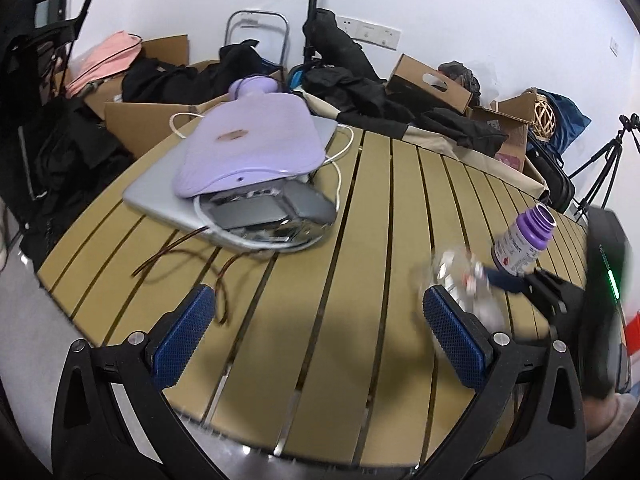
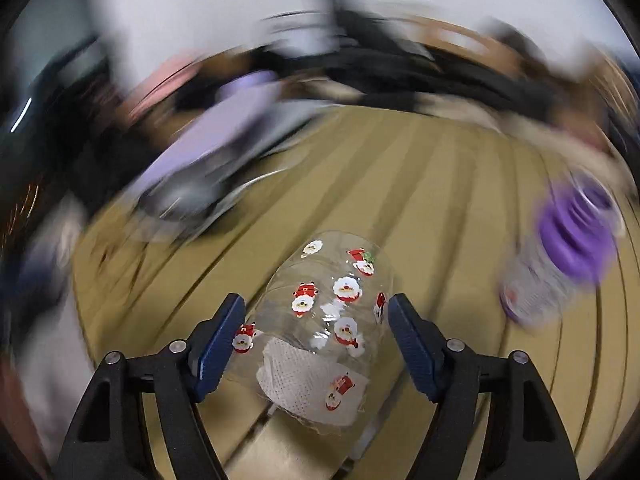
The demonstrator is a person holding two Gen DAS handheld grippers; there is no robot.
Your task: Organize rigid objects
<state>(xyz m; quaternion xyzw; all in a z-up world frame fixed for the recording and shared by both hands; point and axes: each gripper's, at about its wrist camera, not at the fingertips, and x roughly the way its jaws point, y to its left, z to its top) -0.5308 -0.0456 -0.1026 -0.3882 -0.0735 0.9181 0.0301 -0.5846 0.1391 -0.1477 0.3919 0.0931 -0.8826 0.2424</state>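
**Slatted table, clear jar between the right fingers**

Tan slatted table (image 1: 360,208) w/ a cluttered wall behind. Right gripper (image 2: 316,340) has its fingers on either side of a clear jar w/ Santa stickers (image 2: 332,320), pads touching it, so it's gripped. Purple-capped bottle (image 2: 560,264) sits just to its right, blurry. Left gripper (image 1: 316,328) hangs wide open above bare slats, holding nothing. Lavender hot-water bottle (image 1: 256,140) lies on a laptop (image 1: 160,196) far left.

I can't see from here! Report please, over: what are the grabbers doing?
Left gripper open, empty, over the slatted table. Right gripper jaws around the clear Santa cup; contact unclear. Purple-capped bottle close beside.
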